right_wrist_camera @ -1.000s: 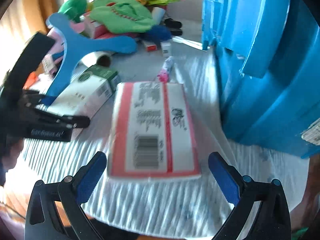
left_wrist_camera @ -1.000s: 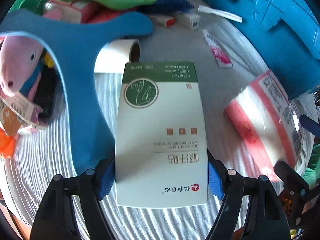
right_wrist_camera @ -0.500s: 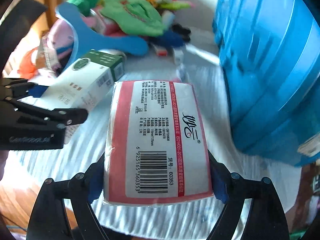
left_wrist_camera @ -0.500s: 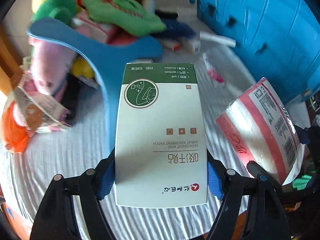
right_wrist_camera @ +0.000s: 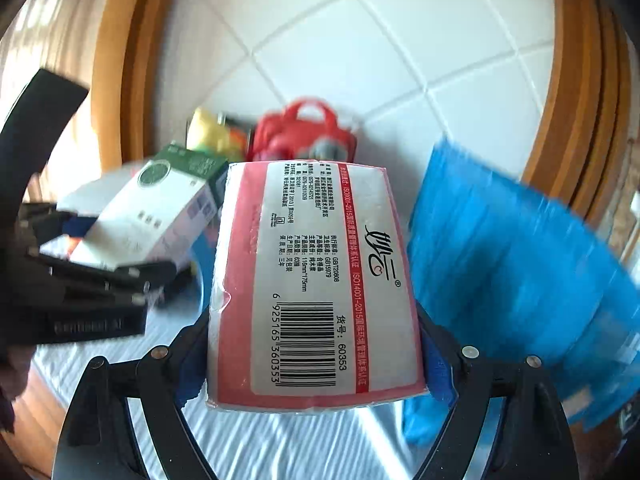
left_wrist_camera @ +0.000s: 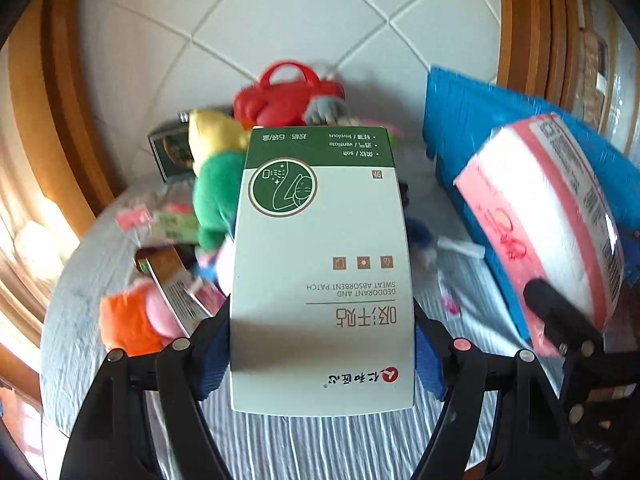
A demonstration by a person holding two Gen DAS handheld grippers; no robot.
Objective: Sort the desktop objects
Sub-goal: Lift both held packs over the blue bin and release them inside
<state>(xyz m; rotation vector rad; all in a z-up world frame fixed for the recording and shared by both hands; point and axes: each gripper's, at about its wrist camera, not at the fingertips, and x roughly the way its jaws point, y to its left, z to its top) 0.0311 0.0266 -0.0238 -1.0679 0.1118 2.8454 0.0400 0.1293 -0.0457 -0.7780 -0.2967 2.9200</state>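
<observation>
Left hand-held gripper (left_wrist_camera: 322, 354) clamped on green-and-white box (left_wrist_camera: 320, 276), raised above cluttered table (left_wrist_camera: 312, 448). Right hand-held gripper (right_wrist_camera: 316, 354) pinching pink tissue pack (right_wrist_camera: 312, 280) beside blue bin (right_wrist_camera: 512, 280).

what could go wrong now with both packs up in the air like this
1. The tissue pack is soft plastic held only at its near end by the right gripper, so it may sag or slip.
2. The white and green box in the left gripper hangs close to the tissue pack; they could collide.
3. The blue crate stands close on the right.
</observation>
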